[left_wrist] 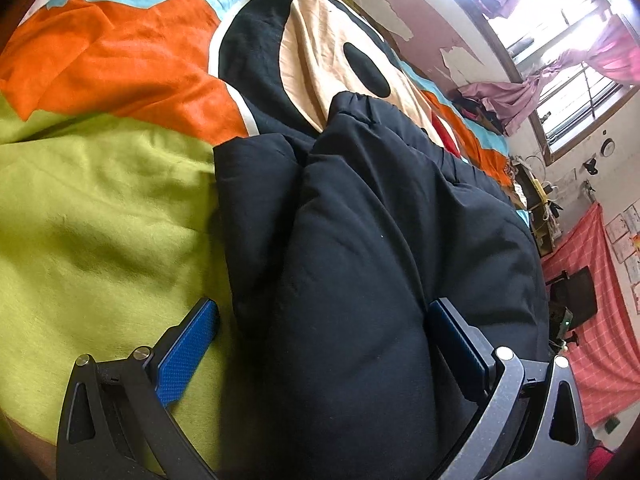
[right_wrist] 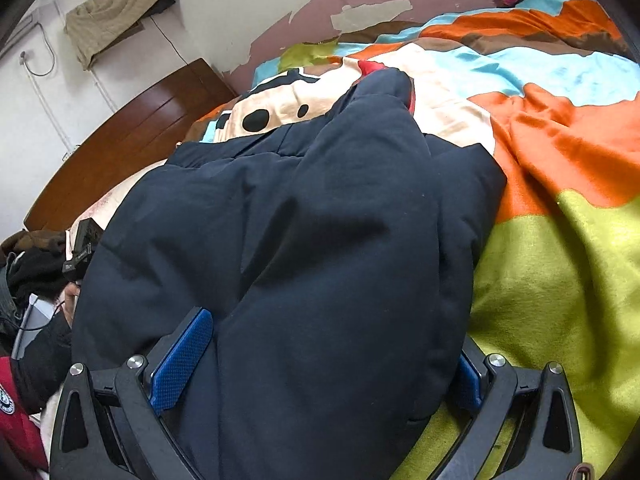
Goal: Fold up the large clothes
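**Technician:** Where is the garment, and what are your left tongs (left_wrist: pixel 320 344) doing?

**Inspector:** The dark padded jacket (left_wrist: pixel 360 240) lies on the bed, on the cartoon-print bedspread (left_wrist: pixel 100 184). Your left tongs are spread wide with a thick fold of the jacket bulging between the blue pads (left_wrist: pixel 184 352). One pad rests beside the fold over the green part of the bedspread; the other sits against the fabric on the far side. You cannot confirm from this view that the pads are squeezing the cloth.

**Technician:** And your right tongs (right_wrist: pixel 328 356)?

**Inspector:** The same arrangement. Your right tongs are spread, straddling a bulky fold of the jacket (right_wrist: pixel 320 240). One blue pad (right_wrist: pixel 180 364) touches the fabric; the opposite pad is mostly hidden behind the bulge. A sleeve runs away from the tongs toward the wooden headboard (right_wrist: pixel 132 136) end of the bed.

**Technician:** Surroundings?

**Inspector:** A wall with peeling paint (right_wrist: pixel 360 12) stands behind the bed. A window with pink curtains (left_wrist: pixel 580 52) shows in the left wrist view.
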